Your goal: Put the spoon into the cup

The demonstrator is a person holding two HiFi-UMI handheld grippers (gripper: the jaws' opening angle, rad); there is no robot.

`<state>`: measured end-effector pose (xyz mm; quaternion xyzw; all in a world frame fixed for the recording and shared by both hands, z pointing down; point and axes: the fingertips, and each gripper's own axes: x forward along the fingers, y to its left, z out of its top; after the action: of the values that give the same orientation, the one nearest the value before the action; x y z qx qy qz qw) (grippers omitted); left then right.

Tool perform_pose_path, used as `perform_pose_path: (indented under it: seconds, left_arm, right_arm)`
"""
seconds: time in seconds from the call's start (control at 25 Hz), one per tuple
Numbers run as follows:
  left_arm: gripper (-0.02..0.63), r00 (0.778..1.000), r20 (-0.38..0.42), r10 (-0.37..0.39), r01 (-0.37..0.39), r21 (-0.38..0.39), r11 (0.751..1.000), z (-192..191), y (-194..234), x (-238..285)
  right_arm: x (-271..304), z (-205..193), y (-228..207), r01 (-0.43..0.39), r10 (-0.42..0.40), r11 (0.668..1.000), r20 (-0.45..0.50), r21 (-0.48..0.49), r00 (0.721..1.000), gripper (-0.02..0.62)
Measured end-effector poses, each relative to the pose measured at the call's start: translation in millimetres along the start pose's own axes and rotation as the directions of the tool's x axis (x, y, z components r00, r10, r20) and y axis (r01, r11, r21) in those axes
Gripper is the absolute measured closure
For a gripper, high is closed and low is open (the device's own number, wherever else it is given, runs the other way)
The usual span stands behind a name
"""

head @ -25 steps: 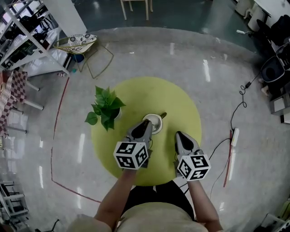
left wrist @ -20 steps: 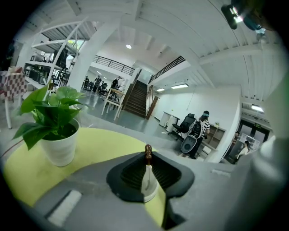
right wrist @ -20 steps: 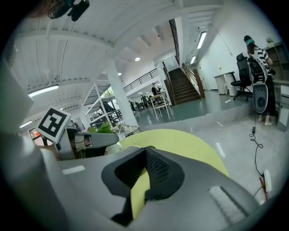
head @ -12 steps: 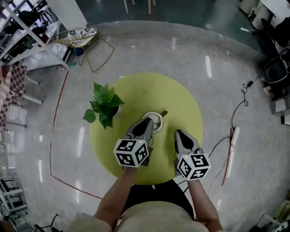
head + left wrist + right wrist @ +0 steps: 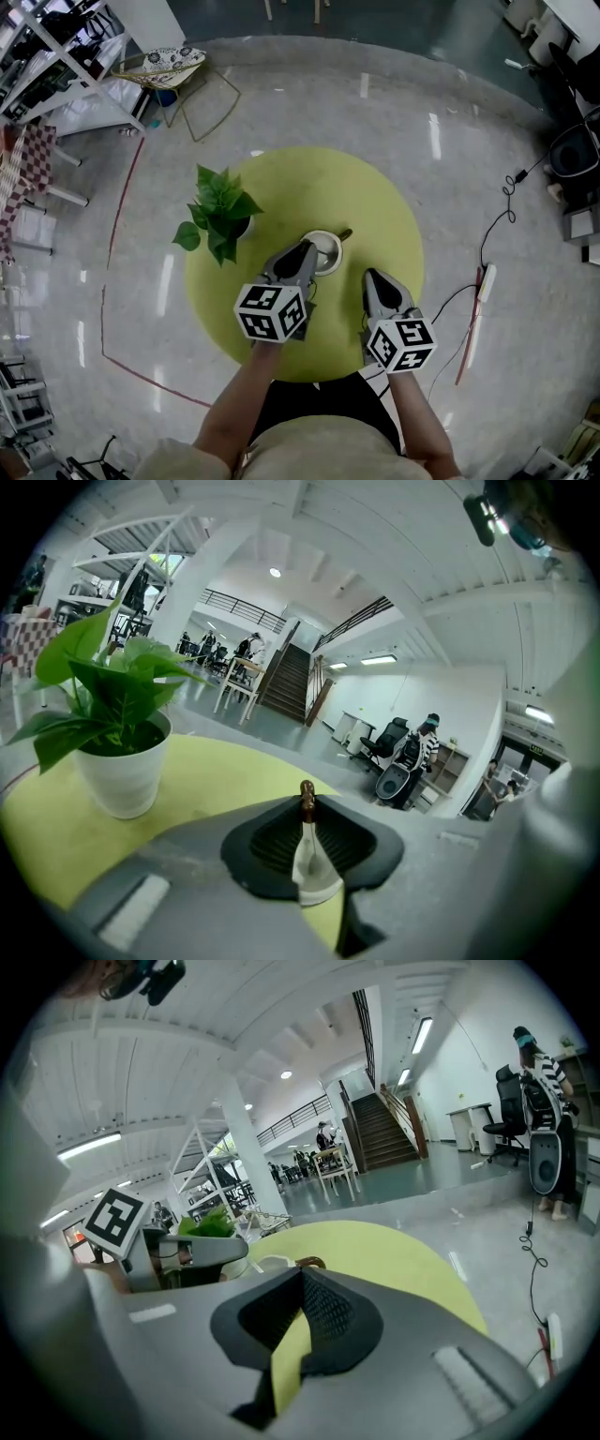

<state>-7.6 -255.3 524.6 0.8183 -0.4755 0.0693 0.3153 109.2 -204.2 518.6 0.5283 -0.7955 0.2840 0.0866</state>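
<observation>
A white cup (image 5: 328, 244) stands near the middle of the round yellow-green table (image 5: 309, 183). The spoon's brown handle (image 5: 343, 234) sticks out over the cup's far right rim, so the spoon lies in the cup. My left gripper (image 5: 305, 250) reaches the cup's near left rim. In the left gripper view its jaws are shut on the white cup wall (image 5: 314, 874), with the spoon's brown tip (image 5: 307, 789) showing just beyond. My right gripper (image 5: 372, 277) hovers to the right of the cup, shut with nothing between its pads (image 5: 323, 1312). From the right gripper view the cup (image 5: 270, 1263) lies ahead to the left.
A leafy plant in a white pot (image 5: 217, 217) stands on the table's left side, close to the cup. On the floor to the right lie a power strip (image 5: 486, 281) and cables. Shelving and a wire chair (image 5: 169, 70) stand at the far left.
</observation>
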Motion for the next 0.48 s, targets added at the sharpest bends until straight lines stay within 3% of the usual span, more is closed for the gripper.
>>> perform_pose_path:
  seconds: [0.48]
  left_arm:
    - [0.545,0.998,-0.015,0.062,-0.062,0.001,0.998,-4.0,25.3,1.8]
  right_arm:
    - [5.3,-4.8,2.3,-0.012,0.012,1.0,-0.017,-0.002,1.0,0.595]
